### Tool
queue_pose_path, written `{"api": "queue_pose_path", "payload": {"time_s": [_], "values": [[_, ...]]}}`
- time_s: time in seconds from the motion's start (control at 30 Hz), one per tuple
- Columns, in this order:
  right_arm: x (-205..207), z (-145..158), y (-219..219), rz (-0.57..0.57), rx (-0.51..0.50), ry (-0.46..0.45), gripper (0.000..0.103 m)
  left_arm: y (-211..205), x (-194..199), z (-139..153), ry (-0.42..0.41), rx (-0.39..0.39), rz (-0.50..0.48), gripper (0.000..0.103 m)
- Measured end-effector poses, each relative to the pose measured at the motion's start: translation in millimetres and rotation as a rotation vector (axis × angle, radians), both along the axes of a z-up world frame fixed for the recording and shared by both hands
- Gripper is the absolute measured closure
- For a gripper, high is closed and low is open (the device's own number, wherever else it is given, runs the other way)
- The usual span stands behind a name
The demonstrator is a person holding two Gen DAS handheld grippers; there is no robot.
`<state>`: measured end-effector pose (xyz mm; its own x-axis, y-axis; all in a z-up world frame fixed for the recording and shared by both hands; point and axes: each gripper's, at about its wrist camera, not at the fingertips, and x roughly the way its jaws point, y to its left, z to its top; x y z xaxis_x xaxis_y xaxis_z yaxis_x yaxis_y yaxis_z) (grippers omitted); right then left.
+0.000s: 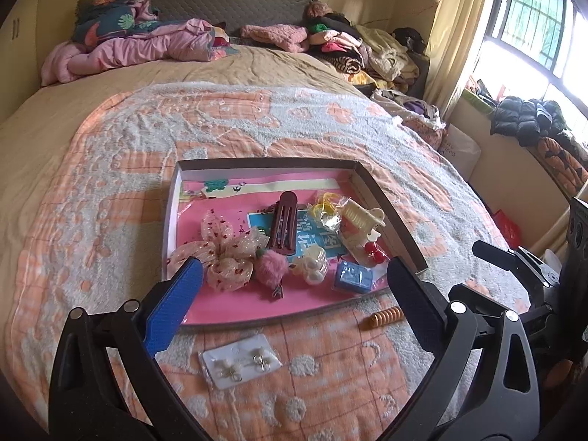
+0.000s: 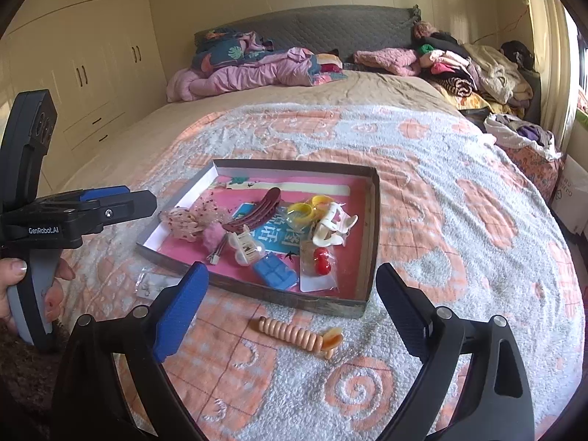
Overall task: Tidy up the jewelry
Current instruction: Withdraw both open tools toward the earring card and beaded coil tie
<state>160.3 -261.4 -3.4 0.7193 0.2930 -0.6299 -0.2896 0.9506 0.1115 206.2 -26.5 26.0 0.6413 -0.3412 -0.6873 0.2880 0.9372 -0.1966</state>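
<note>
Both grippers' fingers apart, empty: left gripper [image 1: 294, 286], right gripper [image 2: 292, 294]. Risk: earring card [image 1: 240, 364] and spiral hair tie [image 2: 299, 338] on bed [image 2: 459, 257] snag terry blanket, slip outside tray [image 2: 373, 235].

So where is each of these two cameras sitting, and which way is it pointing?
Left wrist view: sits on the left gripper, looks down along its open fingers at the tray on the bed; the right gripper shows at the right edge.
Right wrist view: sits on the right gripper, also open, facing the tray from nearer its right side; the left gripper and the hand holding it show at left.
Both share the tray, the earring card and the beige spiral clip lying outside it.
</note>
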Motion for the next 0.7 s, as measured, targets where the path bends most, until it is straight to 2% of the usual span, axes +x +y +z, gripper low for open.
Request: {"api": "queue_pose_path", "payload": {"time_s": [0.7], "values": [[-37, 10, 21, 0.043, -0.016, -0.035, 0.013, 36, -61, -7, -0.01, -0.008, 0.044, 0.011]]}}
